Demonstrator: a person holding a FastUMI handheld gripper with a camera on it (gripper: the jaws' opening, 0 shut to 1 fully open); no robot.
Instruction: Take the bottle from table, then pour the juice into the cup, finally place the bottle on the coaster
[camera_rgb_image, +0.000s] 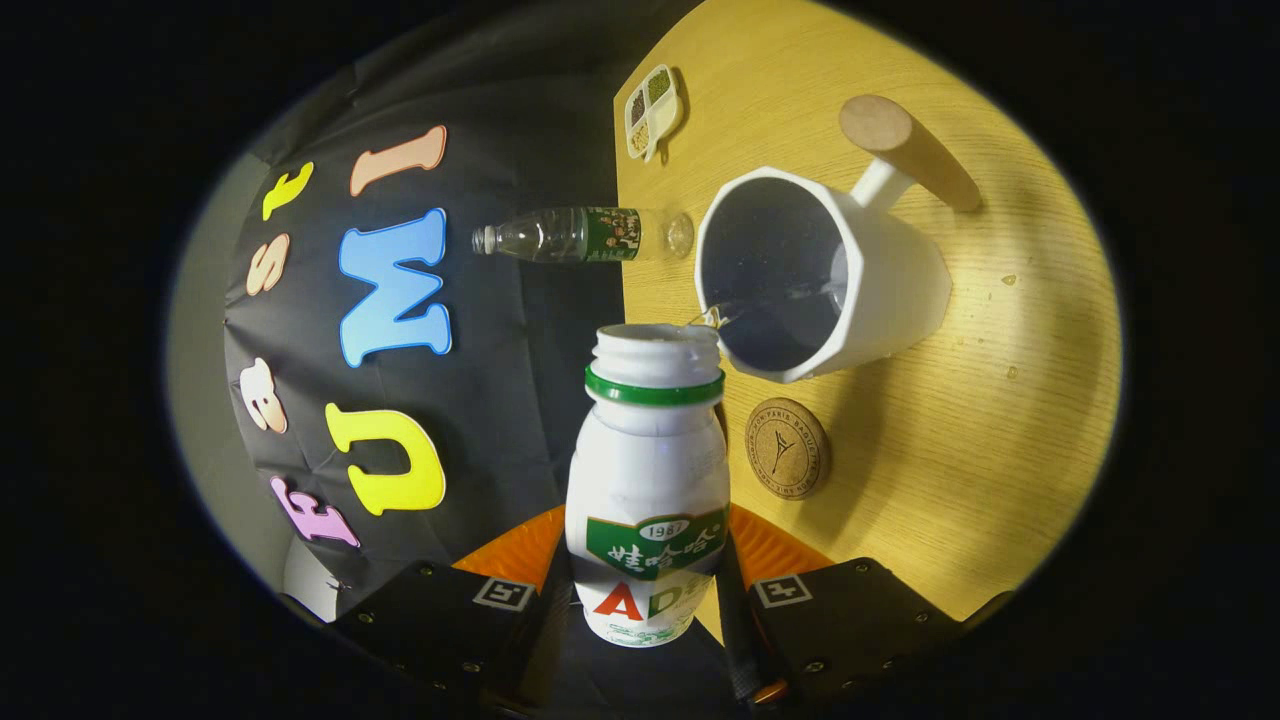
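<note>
Both fingers of gripper (648, 600) clamp bottle (648, 480), tipped; mouth at cup (820, 275) rim, apparently pouring; coaster (787, 448) just beside.

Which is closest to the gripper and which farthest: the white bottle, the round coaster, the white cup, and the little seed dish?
1. White bottle: clamped between the gripper fingers.
2. Coaster: just ahead, beside the bottle.
3. White cup: beyond the coaster, at the bottle's mouth.
4. Seed dish: farthest, at the table's edge.

Hand-held gripper (648, 600) tilted sideways, both fingers pressing inward.
</note>
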